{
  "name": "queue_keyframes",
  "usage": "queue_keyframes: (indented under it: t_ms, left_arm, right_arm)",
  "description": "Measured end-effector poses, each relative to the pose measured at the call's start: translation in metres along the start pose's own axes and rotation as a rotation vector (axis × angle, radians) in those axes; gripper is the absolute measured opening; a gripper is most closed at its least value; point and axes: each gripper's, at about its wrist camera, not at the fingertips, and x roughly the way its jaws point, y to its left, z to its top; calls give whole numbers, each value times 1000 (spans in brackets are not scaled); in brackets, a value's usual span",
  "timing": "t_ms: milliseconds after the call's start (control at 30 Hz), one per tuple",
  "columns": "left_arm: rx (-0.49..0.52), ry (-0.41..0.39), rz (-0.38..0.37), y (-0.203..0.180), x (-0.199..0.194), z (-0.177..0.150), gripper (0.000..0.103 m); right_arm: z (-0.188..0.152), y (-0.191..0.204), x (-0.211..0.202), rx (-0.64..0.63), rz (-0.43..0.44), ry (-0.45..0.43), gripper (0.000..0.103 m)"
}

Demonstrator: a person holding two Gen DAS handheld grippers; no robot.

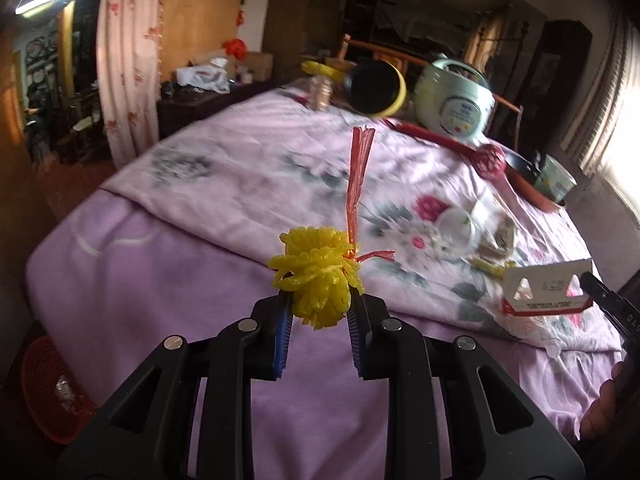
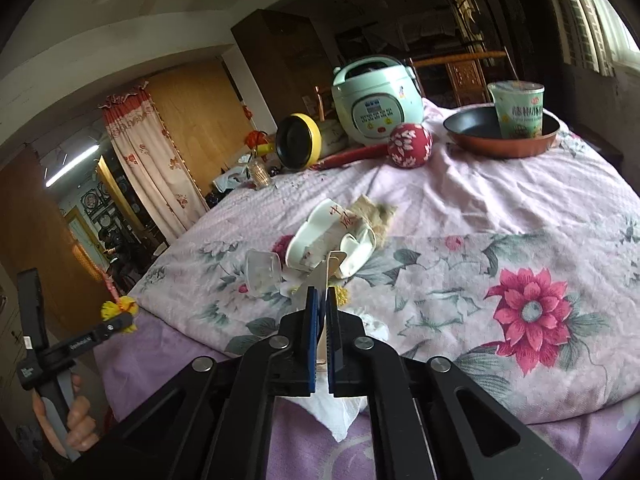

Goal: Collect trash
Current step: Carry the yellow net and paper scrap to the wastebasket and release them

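Observation:
My left gripper (image 1: pixel 320 300) is shut on a yellow mesh net (image 1: pixel 316 276) with a red plastic string (image 1: pixel 358 176), held above the purple bedsheet. The net also shows at the far left of the right wrist view (image 2: pixel 118 308). My right gripper (image 2: pixel 321 294) is shut on a flat white and red carton (image 1: pixel 546 292), seen edge-on between its blue pads (image 2: pixel 310 320). More trash lies on the floral blanket (image 2: pixel 500 240): a broken white foam container (image 2: pixel 332 236), a clear plastic cup (image 2: pixel 262 272) and a crumpled brown wrapper (image 2: pixel 376 212).
At the bed's far end stand a green rice cooker (image 2: pixel 376 104), a yellow-rimmed pan (image 2: pixel 298 142), a red floral ball (image 2: pixel 410 146) and a frying pan (image 2: pixel 500 136) holding a noodle cup (image 2: pixel 518 110). A red basket (image 1: pixel 52 392) sits on the floor at the left.

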Motion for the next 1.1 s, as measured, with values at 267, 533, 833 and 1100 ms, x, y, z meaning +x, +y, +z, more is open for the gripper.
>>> queue_keyframes:
  t_ms: [267, 533, 833, 1100]
  left_arm:
    - [-126, -56, 108, 71, -40, -8, 26]
    - [-275, -59, 225, 158, -67, -41, 26]
    - [-396, -73, 372, 232, -95, -75, 26]
    - [-569, -10, 484, 314, -94, -125, 26]
  right_arm:
    - [8, 32, -10, -23, 53, -22, 1]
    - [15, 74, -6, -84, 66, -10, 1]
    - [16, 143, 1, -192, 151, 10, 1]
    - [6, 228, 26, -280, 263, 86, 1]
